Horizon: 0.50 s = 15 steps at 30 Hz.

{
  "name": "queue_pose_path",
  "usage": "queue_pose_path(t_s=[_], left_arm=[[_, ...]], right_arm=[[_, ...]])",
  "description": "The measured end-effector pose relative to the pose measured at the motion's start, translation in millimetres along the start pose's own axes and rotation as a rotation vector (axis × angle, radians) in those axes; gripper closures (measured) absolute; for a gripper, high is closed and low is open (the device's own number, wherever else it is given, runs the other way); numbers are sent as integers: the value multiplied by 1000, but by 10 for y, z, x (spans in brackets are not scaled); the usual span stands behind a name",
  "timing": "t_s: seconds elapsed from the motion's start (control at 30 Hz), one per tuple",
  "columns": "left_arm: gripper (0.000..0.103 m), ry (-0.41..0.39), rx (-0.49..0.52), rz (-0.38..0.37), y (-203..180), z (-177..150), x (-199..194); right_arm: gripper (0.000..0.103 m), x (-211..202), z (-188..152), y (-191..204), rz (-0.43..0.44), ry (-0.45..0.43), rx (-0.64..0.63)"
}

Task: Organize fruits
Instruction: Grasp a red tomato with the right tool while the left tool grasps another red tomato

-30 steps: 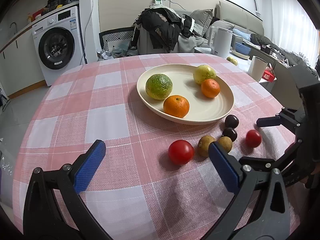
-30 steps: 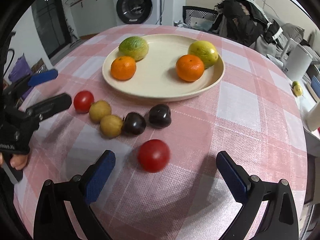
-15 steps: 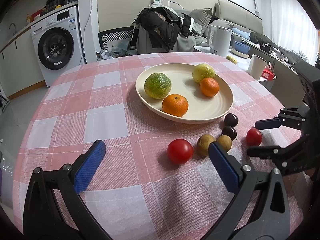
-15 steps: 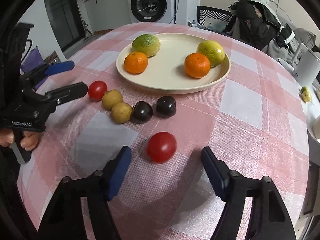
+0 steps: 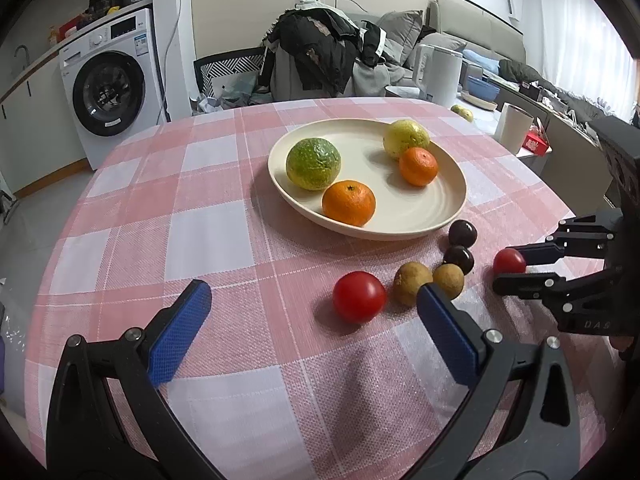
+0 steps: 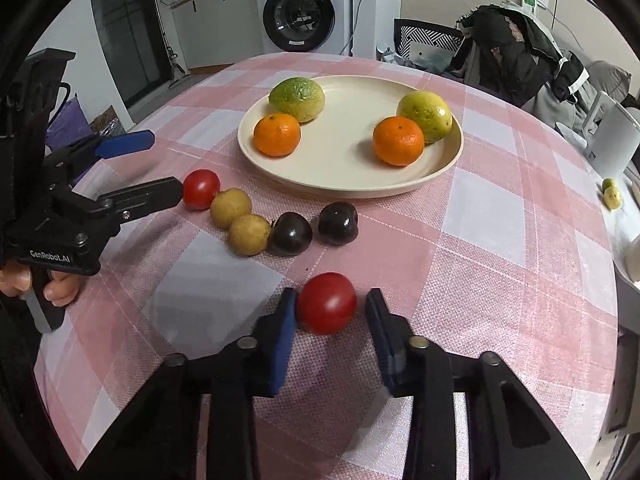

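We see a woven cloth (image 6: 500, 248) in pink and white checks over the counter, its weave coarse and matt. The cream plate (image 6: 448, 160) looks smooth with a soft sheen. The tomato (image 6: 326, 303) is glossy and taut; the oranges (image 6: 398, 141) are dimpled, the green citrus (image 6: 297, 98) rough-skinned. Our right tongs (image 6: 330, 320) are matt black plastic with textured blue rubber pads (image 6: 286, 336) and small bright metal rivets.

Black plastic left tongs (image 5: 314, 330) and right tongs (image 6: 331, 308): blue ribbed pads, silver pivot screws, white "GenRobot.AI" lettering on left body.
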<state>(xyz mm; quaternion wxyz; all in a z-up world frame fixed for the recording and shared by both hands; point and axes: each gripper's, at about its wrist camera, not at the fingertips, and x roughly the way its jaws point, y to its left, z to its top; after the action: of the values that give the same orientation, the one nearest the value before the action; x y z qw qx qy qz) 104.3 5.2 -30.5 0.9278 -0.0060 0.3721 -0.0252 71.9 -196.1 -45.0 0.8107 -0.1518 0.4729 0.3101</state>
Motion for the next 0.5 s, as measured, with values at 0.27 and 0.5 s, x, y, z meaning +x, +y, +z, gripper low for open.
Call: queue_pose_path(t_s=[0.27,0.5], left_arm=[[1,100,11,13,-1,-32,166],[22,162,26,-2,-15,-44,331]], right_arm=[[74,-132,35,-19,8,-60,16],[74,-150,69,-39,3,-72,33]])
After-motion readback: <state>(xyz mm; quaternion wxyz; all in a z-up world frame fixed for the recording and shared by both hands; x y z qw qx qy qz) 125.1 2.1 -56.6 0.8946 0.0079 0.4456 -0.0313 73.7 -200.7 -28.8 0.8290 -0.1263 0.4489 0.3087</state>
